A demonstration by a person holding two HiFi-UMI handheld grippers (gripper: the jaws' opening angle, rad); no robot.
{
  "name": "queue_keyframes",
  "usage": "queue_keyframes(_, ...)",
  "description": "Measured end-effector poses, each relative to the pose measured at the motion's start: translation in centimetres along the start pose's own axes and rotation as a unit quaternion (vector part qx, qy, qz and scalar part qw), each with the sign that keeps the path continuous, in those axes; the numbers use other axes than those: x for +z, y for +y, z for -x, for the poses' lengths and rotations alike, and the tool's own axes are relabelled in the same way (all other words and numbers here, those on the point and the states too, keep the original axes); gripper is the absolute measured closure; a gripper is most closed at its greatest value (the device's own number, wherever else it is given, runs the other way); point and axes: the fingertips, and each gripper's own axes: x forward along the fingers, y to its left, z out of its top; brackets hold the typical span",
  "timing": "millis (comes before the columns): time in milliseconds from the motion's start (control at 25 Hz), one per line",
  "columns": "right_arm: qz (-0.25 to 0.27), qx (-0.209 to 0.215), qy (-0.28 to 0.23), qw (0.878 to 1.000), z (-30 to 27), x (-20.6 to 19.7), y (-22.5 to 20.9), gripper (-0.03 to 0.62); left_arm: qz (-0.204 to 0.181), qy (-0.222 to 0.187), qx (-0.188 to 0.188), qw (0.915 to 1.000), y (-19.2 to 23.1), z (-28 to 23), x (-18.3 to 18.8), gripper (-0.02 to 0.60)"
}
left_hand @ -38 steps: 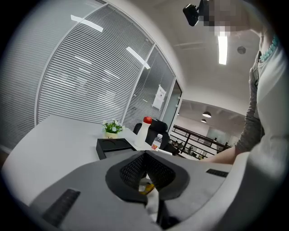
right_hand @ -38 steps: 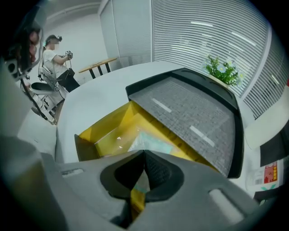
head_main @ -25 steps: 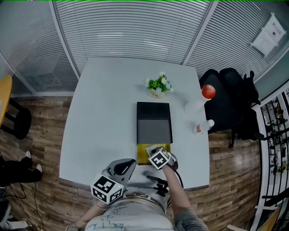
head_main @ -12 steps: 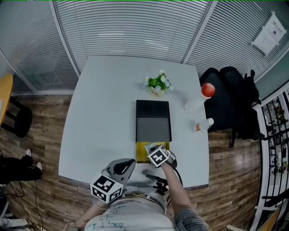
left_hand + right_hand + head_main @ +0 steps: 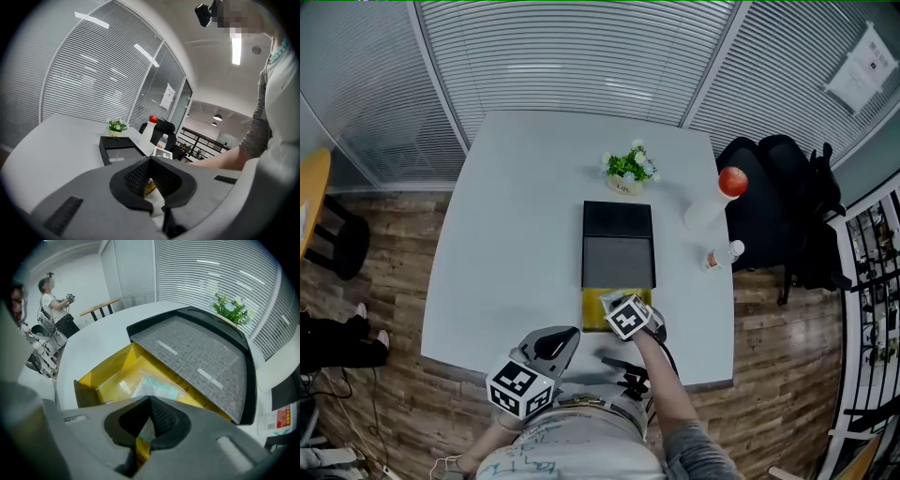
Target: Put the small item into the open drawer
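The head view looks down on a white table [image 5: 506,234]; a black box [image 5: 619,225] sits in the middle of it; a yellow drawer [image 5: 592,311] sticks out of the box's near end, and it is open; the right gripper [image 5: 621,307] points down into the drawer; the left gripper [image 5: 562,339] is near the table's near edge, left of the drawer and apart from it; a little green plant [image 5: 628,171] stands just behind the box; a white bottle with a red cap [image 5: 712,211] and a small water bottle [image 5: 722,258] stand by the table's right edge; a black bag [image 5: 778,216] is next to the table on that side.

In the left gripper view the two jaws are pressed together with nothing between them; past them are the black box, the plant and both bottles; the person's arm in a grey sleeve [image 5: 262,136] reaches in from the right.

In the right gripper view the jaws are closed tight on the edge of a thin clear packet [image 5: 154,383]; the rest of the packet is down inside the yellow drawer; the grey top of the box is just behind the drawer; another person [image 5: 49,301] stands far off at the left.
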Motion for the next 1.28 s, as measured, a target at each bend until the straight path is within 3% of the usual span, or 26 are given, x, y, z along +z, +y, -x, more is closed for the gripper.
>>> queue_keyframes(760, 0.01, 0.011, -0.001, 1.0, 0.2, -0.1, 0.1, 0.59, 0.022, -0.018, 0.04, 0.9988, -2.1, 1.6, -1.4, 0.584)
queue_keyframes(1280, 0.026, -0.003, -0.008, 1.0, 0.4, -0.2, 0.3, 0.591, 0.054, -0.047, 0.083, 0.9941, -1.9, 3.6, -1.9, 0.584)
